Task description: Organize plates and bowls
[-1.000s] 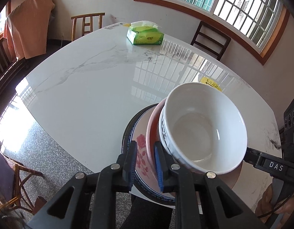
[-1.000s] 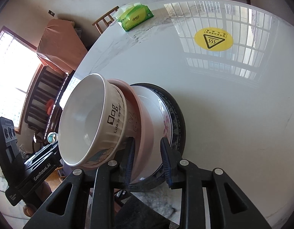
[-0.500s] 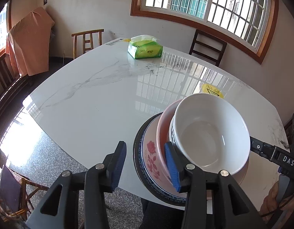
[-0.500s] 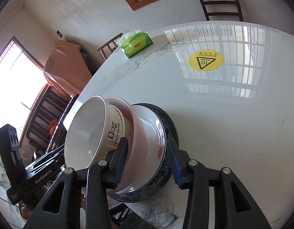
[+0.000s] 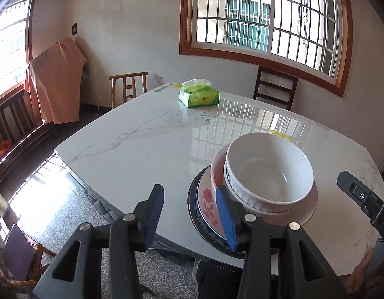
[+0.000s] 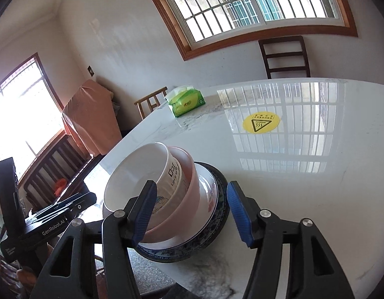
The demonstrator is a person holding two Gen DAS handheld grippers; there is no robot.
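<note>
Stack of dishes (image 5: 256, 194) sitting near the table's (image 5: 142, 149) edge closest to the cameras: white bowl (image 5: 269, 172) nesting in a pink bowl (image 5: 216, 167), both resting on a white plate with a red flower (image 5: 208, 199), that lying on a dark blue-patterned plate (image 5: 193, 199). Green tissue pack (image 5: 199, 96) lying well apart at 12 o'clock from the stack, a yellow round warning sticker (image 6: 260, 123) lying at about 1 o'clock in the right wrist view. Wooden chairs (image 5: 128, 87) standing around the far side of the table. Nothing lying between stack and grippers.

Left gripper (image 5: 189, 214) hanging released beside the stack, jaws having just been opening, nothing between them; stack lying at 2 o'clock, behind its right finger. Right gripper (image 6: 192, 211) also released, jaws having just been widening, straddling the stack's near rim without pressing it.
</note>
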